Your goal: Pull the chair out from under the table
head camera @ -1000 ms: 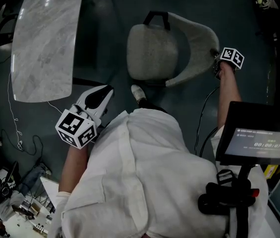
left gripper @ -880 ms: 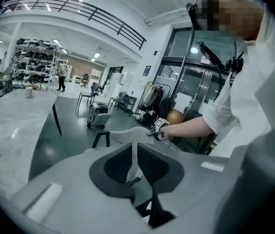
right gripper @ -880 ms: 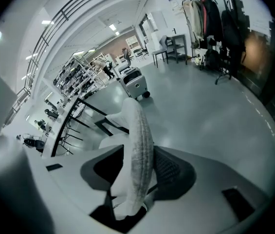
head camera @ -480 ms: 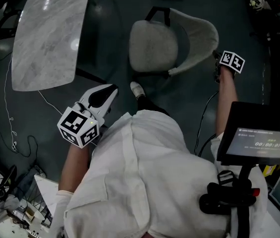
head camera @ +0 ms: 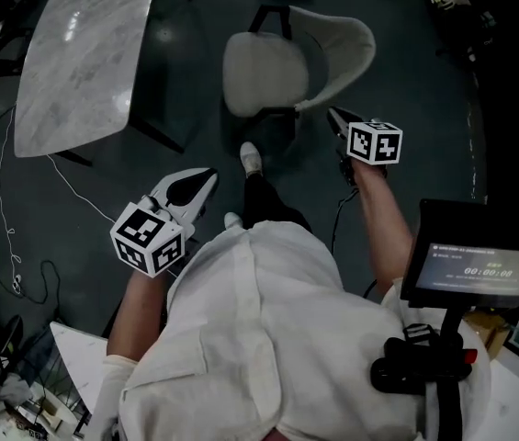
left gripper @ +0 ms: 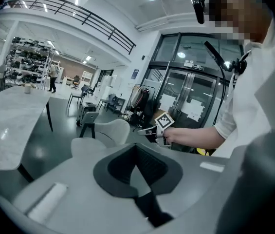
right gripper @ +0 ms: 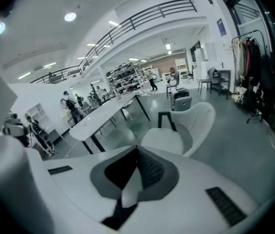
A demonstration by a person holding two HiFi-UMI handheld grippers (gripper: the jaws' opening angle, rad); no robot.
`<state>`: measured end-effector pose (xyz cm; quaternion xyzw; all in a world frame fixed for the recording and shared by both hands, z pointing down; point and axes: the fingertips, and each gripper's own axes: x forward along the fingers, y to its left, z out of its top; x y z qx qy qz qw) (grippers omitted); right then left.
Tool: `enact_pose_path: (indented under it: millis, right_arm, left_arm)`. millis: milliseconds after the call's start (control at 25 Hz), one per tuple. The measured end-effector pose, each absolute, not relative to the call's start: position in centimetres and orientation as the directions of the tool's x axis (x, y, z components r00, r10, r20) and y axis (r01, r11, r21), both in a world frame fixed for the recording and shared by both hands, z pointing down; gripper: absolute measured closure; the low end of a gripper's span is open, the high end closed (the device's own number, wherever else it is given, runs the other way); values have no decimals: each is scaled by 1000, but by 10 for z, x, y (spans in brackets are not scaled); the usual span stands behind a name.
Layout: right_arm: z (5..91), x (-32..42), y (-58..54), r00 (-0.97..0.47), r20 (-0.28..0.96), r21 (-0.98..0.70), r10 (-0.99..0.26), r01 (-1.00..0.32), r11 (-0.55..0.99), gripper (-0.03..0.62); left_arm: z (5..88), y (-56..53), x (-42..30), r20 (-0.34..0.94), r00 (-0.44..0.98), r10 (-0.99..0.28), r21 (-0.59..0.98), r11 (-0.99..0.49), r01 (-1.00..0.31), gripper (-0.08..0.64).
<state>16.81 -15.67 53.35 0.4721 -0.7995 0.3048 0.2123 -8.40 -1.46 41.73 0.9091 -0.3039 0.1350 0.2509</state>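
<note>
The pale grey shell chair (head camera: 277,67) stands on the dark floor to the right of the marble table (head camera: 84,53), out from under it. My right gripper (head camera: 334,116) hovers just in front of the backrest's near edge, shut on nothing and apart from the chair. In the right gripper view its jaws (right gripper: 136,150) are together and point at the chair (right gripper: 186,126) and the table (right gripper: 108,113). My left gripper (head camera: 206,178) is held low by my left side, away from the chair (left gripper: 105,130), with its jaws (left gripper: 136,147) shut and empty.
A screen on a stand (head camera: 479,269) is at my right side. Thin cables (head camera: 11,219) trail on the floor left of the table. My shoe (head camera: 251,159) is just before the chair. Other chairs and a coat rack (right gripper: 251,62) stand far off.
My right gripper has come off the chair's backrest edge, closed, rolled and drawn back and up toward me. The left gripper has shifted with my body, and the chair now lies farther off.
</note>
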Motion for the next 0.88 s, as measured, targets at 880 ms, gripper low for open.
enact_pose_path:
  millis: [880]
  right_arm:
    - [455, 148, -17, -755, 499, -319, -425, -616, 720, 586]
  left_arm:
    - [415, 39, 61, 434, 766, -474, 406, -656, -636, 552]
